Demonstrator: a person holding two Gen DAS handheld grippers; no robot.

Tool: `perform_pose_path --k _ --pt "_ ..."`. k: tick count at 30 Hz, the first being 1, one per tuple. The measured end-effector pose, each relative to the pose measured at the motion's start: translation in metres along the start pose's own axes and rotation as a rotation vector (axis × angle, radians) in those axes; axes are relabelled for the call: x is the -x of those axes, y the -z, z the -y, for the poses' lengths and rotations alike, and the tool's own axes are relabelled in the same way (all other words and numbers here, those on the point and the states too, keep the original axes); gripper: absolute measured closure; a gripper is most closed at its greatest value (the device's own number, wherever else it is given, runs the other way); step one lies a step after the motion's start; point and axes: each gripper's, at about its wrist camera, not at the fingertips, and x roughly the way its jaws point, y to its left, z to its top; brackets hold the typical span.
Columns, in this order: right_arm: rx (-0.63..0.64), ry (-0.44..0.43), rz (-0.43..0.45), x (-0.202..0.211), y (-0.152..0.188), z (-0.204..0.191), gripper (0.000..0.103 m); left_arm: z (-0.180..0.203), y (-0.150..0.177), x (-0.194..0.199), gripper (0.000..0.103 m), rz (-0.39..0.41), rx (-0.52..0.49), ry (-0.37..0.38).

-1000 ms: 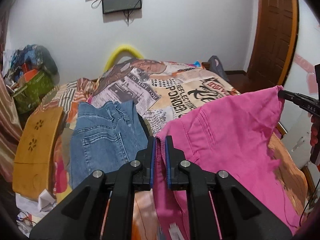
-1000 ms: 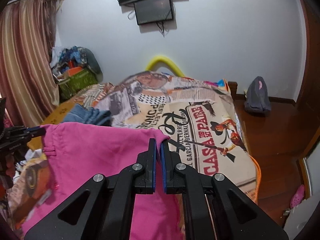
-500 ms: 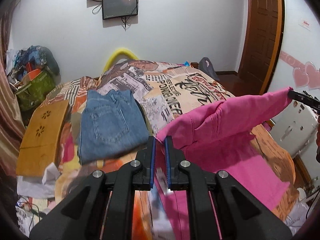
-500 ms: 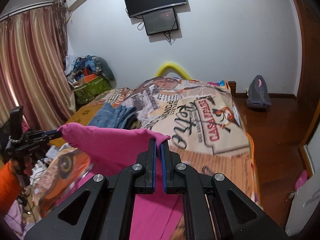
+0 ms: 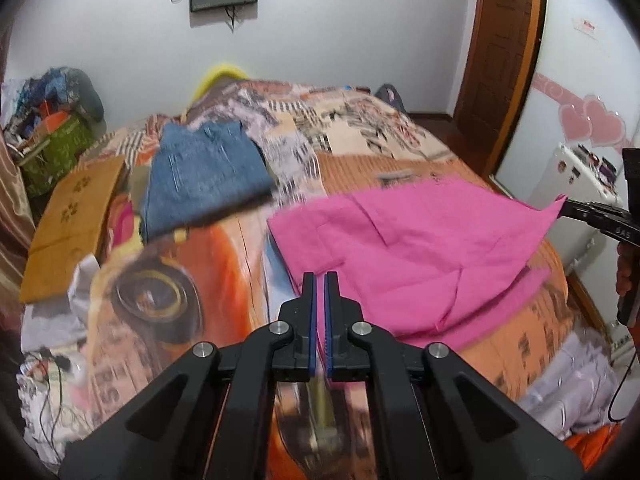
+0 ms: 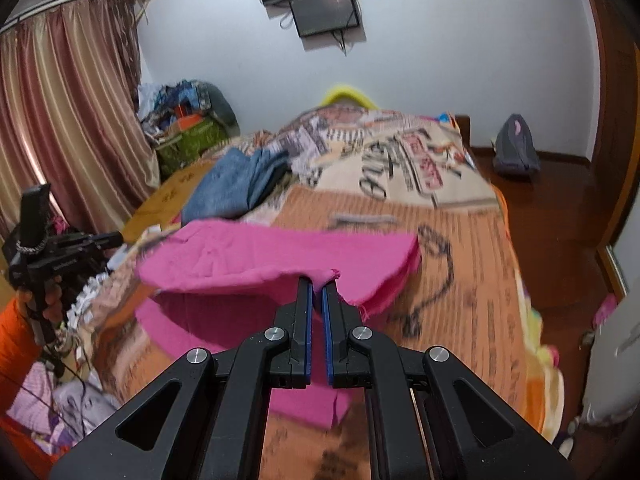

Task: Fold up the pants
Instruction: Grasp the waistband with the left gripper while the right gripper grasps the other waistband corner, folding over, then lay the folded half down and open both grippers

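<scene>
The pink pants (image 5: 408, 240) lie folded over on the printed bedspread (image 5: 208, 280); they also show in the right wrist view (image 6: 256, 256). My left gripper (image 5: 319, 280) has its jaws closed with nothing between them, just off the pants' near left edge. My right gripper (image 6: 317, 284) is shut on a corner of the pink pants and holds that corner slightly lifted; it shows at the right of the left wrist view (image 5: 568, 206). The left gripper shows at the left of the right wrist view (image 6: 116, 236).
Folded blue jeans (image 5: 204, 176) lie on the bed behind the pink pants. A brown cardboard piece (image 5: 76, 224) lies at the bed's left. Clutter and bags (image 6: 184, 120) stand by the curtain. A wooden door (image 5: 504, 60) and floor are on the right.
The pink pants came down from being held up and now lie on the bed. My left gripper let go of them and drew back. The right still holds its corner.
</scene>
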Motion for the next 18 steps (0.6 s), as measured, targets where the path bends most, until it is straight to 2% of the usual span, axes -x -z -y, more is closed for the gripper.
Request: perform_pose_path --k 5,9,12,15,18 --pt "-0.023 0.022 -0.088 -0.01 0.035 0.001 0.099 0.004 0.023 -0.006 0.101 -0.054 0.007 -0.005" --pt "-0.076 0.054 -0.146 -0.011 0.054 0.014 0.098 0.004 0.02 -0.01 0.101 -0.055 0.011 -0.012" --pt "-0.11 0.095 -0.176 -0.007 0.056 0.024 0.097 0.006 0.011 -0.013 0.1 -0.043 0.013 -0.013" --pt "-0.088 0.106 -0.132 0.008 0.048 0.017 0.096 0.014 -0.002 -0.021 0.097 -0.039 0.005 -0.003" --pt "-0.043 0.099 -0.09 0.008 0.032 0.007 0.079 0.024 -0.009 -0.033 0.093 -0.05 -0.013 0.016"
